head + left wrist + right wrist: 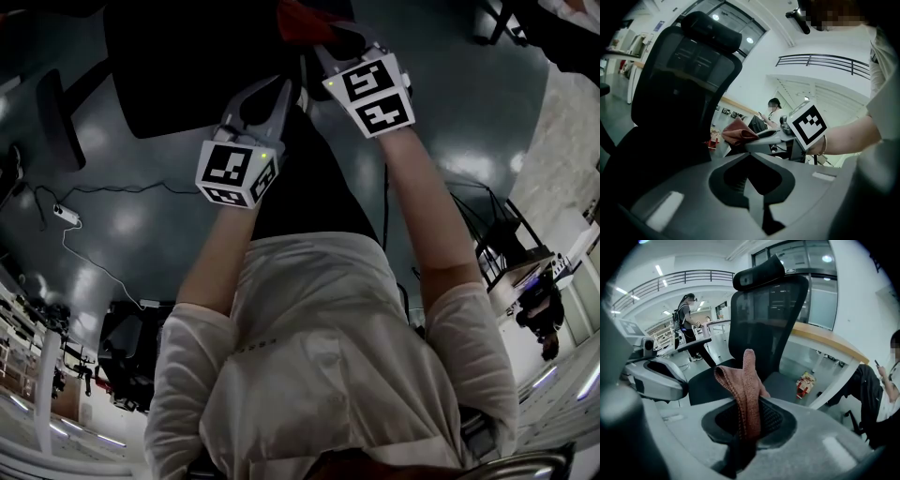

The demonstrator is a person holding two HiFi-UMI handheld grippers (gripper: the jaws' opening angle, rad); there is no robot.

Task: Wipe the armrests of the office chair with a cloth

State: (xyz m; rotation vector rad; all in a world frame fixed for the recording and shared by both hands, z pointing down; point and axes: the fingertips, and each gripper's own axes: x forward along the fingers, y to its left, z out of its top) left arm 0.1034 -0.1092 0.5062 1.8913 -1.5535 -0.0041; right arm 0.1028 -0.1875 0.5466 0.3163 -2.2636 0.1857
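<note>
The cloth (746, 389) is pinched in the right claw (747, 414). The jaws are clenched on its lower part, so the rest stands up and flops free past the tips. That hold leaves a loose pad of fabric out front, probably the part meant to rub along a surface. It is a reddish-pink knit with a ribbed weave and a stitched edge, folded on itself, soft and limp. Whether it is damp I cannot tell. No part of it touches the chair.

Straight ahead of that claw, beyond the cloth, stands the office chair (765, 319). It has a black mesh back with a headrest on top, and its dark seat lies below and ahead of the tips. In the head view a dark curved pad shows beside the seat, far out to the front-left of both claws. I take it for an armrest (58, 117), and it is well apart from the cloth. By that reading no wiping contact has been made yet — the cloth must first be carried across and laid on the pad.

Just left of the right claw, about level with it, hangs the left claw (751, 159). Its jaws are pressed together with nothing between them. It seems held in readiness, perhaps to steady the chair, though that is a guess.

Further out, ahead and to the right of the right claw, a wood-topped desk (829, 342) runs along the wall. A small bright packet (805, 380) lies on the floor beneath it.
</note>
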